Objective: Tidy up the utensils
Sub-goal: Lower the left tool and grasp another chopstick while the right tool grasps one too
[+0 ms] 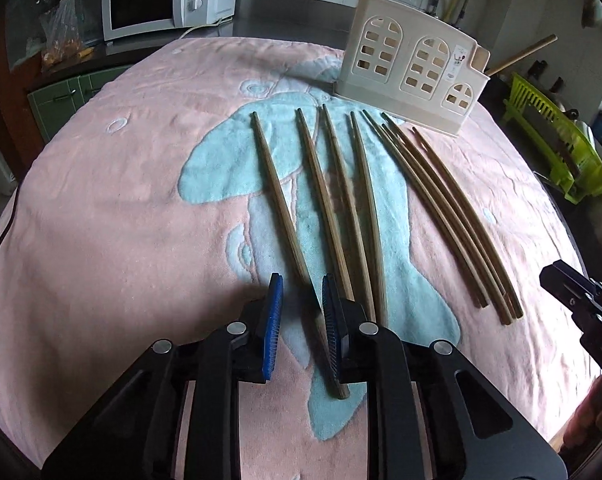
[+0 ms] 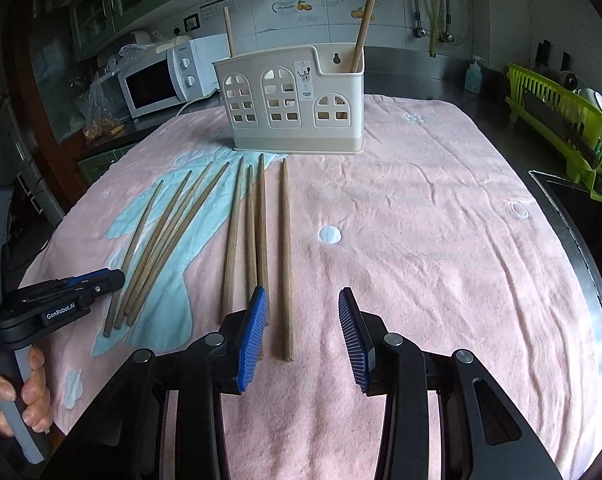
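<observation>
Pick-up step. Your left hand-held gripper (image 1: 301, 300) straddles a chopstick (image 1: 279, 196) before the holder (image 1: 411, 80), not yet clamped; right hand-held gripper (image 2: 303, 320) released. Next: clamp, lift, drop it in the holder.

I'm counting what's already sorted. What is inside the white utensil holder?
Two chopsticks stick up out of the utensil holder, one at each end. Their lower parts are hidden by its walls, and anything shorter inside cannot be seen.

The right hand-held gripper (image 2: 303, 334) hangs parted over one chopstick (image 2: 287, 256), seemingly not touching it.
</observation>
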Action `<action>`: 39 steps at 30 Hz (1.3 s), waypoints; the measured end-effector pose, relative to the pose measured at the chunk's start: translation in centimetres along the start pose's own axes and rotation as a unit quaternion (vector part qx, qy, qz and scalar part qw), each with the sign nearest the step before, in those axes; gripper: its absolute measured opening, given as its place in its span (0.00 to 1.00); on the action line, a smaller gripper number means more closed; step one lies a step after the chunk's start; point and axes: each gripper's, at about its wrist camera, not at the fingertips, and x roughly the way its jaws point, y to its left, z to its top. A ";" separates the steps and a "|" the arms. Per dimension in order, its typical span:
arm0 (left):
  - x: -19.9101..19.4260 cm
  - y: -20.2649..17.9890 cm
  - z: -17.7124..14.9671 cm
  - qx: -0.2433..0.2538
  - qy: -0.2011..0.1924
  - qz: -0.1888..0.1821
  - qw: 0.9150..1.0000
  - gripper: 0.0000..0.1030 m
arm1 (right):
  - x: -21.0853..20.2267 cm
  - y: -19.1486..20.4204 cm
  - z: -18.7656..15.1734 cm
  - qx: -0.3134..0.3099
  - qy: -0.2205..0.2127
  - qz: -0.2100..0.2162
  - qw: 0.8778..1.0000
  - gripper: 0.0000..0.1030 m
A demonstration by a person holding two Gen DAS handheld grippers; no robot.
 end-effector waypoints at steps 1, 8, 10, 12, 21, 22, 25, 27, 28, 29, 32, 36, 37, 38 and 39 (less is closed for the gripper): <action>0.1 -0.1 -0.1 0.002 0.001 -0.003 1.000 0.19 | 0.0 0.0 0.0 0.000 0.000 0.000 1.000 0.36; 0.3 -0.2 -0.2 0.006 -0.007 0.021 1.000 0.09 | 0.6 0.0 0.0 0.003 0.007 0.001 1.000 0.34; 0.4 -0.3 -0.1 0.016 -0.008 0.035 0.999 0.08 | 1.0 -0.1 -0.2 0.005 0.014 0.002 1.000 0.32; 0.3 -0.1 0.1 0.020 -0.008 0.046 0.999 0.08 | 1.5 0.0 -0.4 0.003 0.022 0.004 1.000 0.27; 0.2 0.9 0.1 0.030 -0.004 0.048 0.998 0.09 | 4.0 0.5 -0.4 0.003 0.048 0.011 0.999 0.15; 0.2 0.9 0.1 0.031 -0.005 0.049 0.998 0.09 | 4.2 0.6 -0.3 0.003 0.047 0.009 0.999 0.14; 0.3 0.8 0.0 0.033 -0.006 0.051 0.998 0.10 | 4.5 0.8 0.0 0.000 0.048 0.007 0.999 0.14; 0.3 0.7 0.0 0.034 -0.006 0.052 0.998 0.10 | 4.5 0.9 0.0 -0.006 0.048 0.002 0.999 0.14; 0.3 0.7 0.0 0.037 -0.007 0.053 0.998 0.10 | 4.5 1.1 -0.1 -0.013 0.048 -0.003 0.999 0.14; 0.3 0.6 0.0 0.039 -0.007 0.054 0.998 0.10 | 4.5 1.3 -0.2 -0.018 0.047 -0.008 0.999 0.14; 0.3 0.7 0.1 0.041 -0.007 0.051 0.998 0.09 | 4.4 2.0 -0.5 -0.039 0.046 -0.027 0.998 0.08; 0.4 1.0 0.3 0.044 -0.003 0.038 0.998 0.08 | 4.2 2.0 -0.5 -0.041 0.045 -0.028 0.998 0.06; 0.4 1.1 0.4 0.043 -0.002 0.034 0.998 0.08 | 4.1 2.0 -0.5 -0.040 0.044 -0.027 0.998 0.06; 0.3 1.3 0.5 0.041 0.000 0.030 0.999 0.08 | 3.9 2.0 -0.5 -0.039 0.043 -0.026 0.998 0.06; 0.2 1.4 0.5 0.039 -0.001 0.027 0.999 0.08 | 3.6 2.0 -0.4 -0.039 0.040 -0.025 0.998 0.06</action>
